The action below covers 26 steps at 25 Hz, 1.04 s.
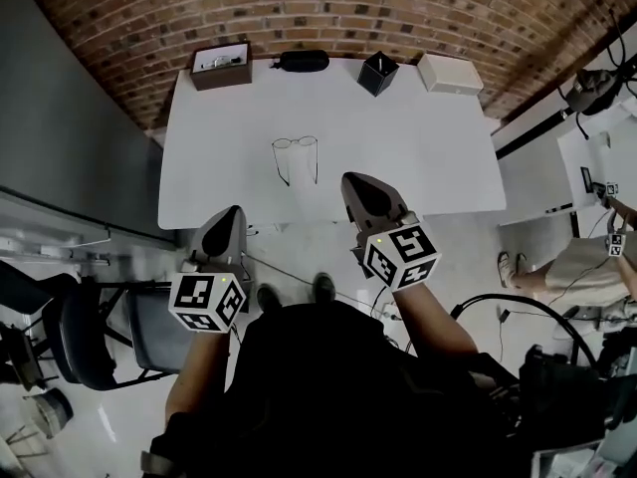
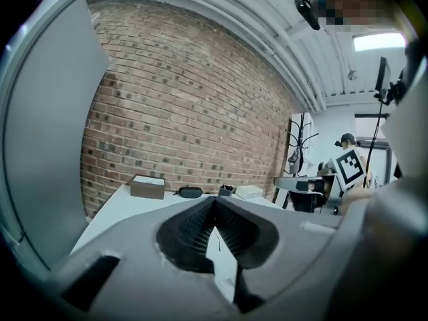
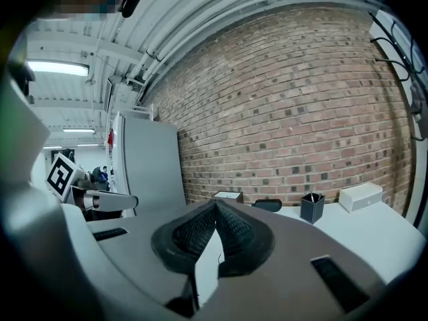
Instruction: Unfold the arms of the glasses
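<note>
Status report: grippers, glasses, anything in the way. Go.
Left gripper, right gripper shut, empty. Glasses flat on white table, arms look unfolded. Glasses case, brown box, pen holder, white box along far edge, well clear.

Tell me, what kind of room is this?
Probably a lab or workshop: a white table by a bare brick wall, cables trailing over the floor, and another person with a marker cube.
</note>
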### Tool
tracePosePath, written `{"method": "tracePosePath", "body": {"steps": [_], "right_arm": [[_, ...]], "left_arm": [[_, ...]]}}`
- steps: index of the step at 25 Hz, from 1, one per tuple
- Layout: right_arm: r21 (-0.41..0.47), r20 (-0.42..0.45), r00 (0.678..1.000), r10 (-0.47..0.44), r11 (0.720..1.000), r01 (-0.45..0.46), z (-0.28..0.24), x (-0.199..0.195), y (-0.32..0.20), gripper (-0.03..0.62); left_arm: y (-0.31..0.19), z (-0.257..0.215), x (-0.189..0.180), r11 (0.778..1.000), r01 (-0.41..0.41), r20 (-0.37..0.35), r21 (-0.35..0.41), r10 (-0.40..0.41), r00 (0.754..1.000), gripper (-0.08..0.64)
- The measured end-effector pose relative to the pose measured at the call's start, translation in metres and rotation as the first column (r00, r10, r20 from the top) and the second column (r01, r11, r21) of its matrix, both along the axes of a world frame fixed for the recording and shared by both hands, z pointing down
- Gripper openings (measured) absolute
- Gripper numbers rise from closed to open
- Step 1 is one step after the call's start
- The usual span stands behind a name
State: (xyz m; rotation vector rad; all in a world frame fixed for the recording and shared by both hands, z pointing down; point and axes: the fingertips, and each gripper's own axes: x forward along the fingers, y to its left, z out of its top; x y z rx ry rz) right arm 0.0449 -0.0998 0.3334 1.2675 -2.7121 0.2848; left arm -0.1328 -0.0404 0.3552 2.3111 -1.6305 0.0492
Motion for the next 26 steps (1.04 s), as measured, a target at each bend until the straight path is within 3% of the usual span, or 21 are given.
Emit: {"method": "tracePosePath", "body": {"steps": [6,16,22,26], "right_arm": [[0.028,-0.026,0.998,0.057,0.998,-0.056,-0.012,0.001,0.004,0.008],[0.033,-0.022,0.997,0.068,0.997,-0.067,-0.018,0.003,0.009,0.008],[0.048,-0.023,0.998,0.060,0.997,-0.059,-0.026,-0.001,0.011,0.008],[0.052,-0.032,0.998,0.048,0.998,-0.046,-0.025,-0.005,0.009,0.008]], "left_arm": [[-0.004,-0.017,-0.003,0.999,0.001,0.008,0.038,-0.001,1.000,0.009],[-0.005,-0.029,-0.008,0.994,0.051,0.049,0.099,-0.056,0.997,0.009],[-0.003,-0.033,-0.004,0.995,0.047,0.009,0.083,-0.048,0.999,0.009],[-0.003,-0.036,0.001,0.995,0.033,0.037,0.097,-0.037,0.999,0.009]]}}
